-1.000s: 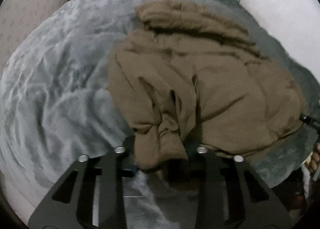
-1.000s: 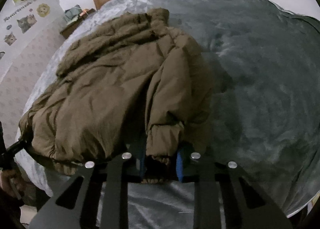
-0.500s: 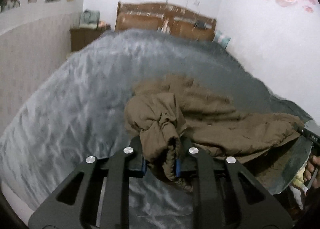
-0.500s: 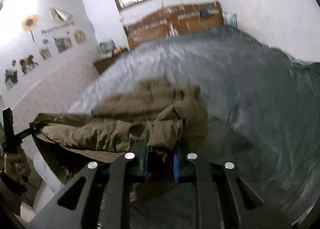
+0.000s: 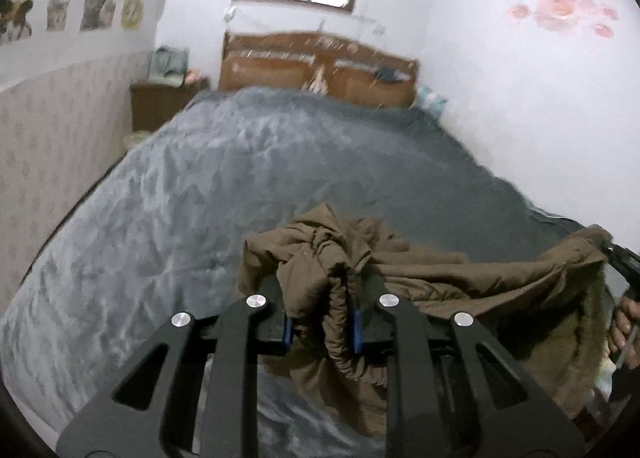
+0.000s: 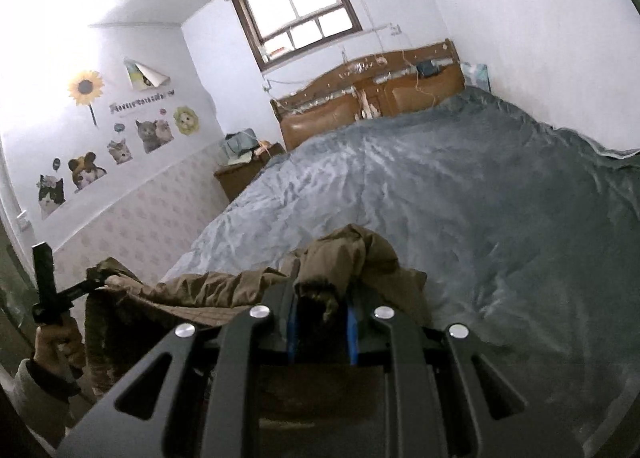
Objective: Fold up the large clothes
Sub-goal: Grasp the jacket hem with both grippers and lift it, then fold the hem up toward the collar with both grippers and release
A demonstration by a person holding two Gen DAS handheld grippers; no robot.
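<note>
Over the near end of the wide bed (image 5: 200,186) with its grey, plush, crinkled blanket, you hold the puffy olive-brown padded jacket (image 5: 460,278) strung between your two tools, its middle sagging toward the blanket. Starting at the left: your left tool (image 5: 322,328) has its blue-padded jaws pressed onto a bunched, elastic-edged cuff of the jacket, and a wad of fabric bulges above and droops below the pads. In the right wrist view that same tool (image 6: 86,286) shows at the far left edge, its black tip pinching a corner of the jacket (image 6: 192,290), with your left hand (image 6: 56,342) wrapped round the handle below it and a pale sleeve cuff at the wrist. Moving right, the fabric runs in a loose, creased band from one grip to the other, clear of the blanket along its upper edge. At the right, your right tool (image 6: 320,332) is closed on another gathered clump of the jacket, the cloth humped over the pads. Seen from the left wrist, it (image 5: 616,254) sits at the right border, gripping the jacket's far corner, your fingers (image 5: 624,318) just beneath it. Behind everything stands the brown wooden headboard (image 6: 372,98) under a window.
</note>
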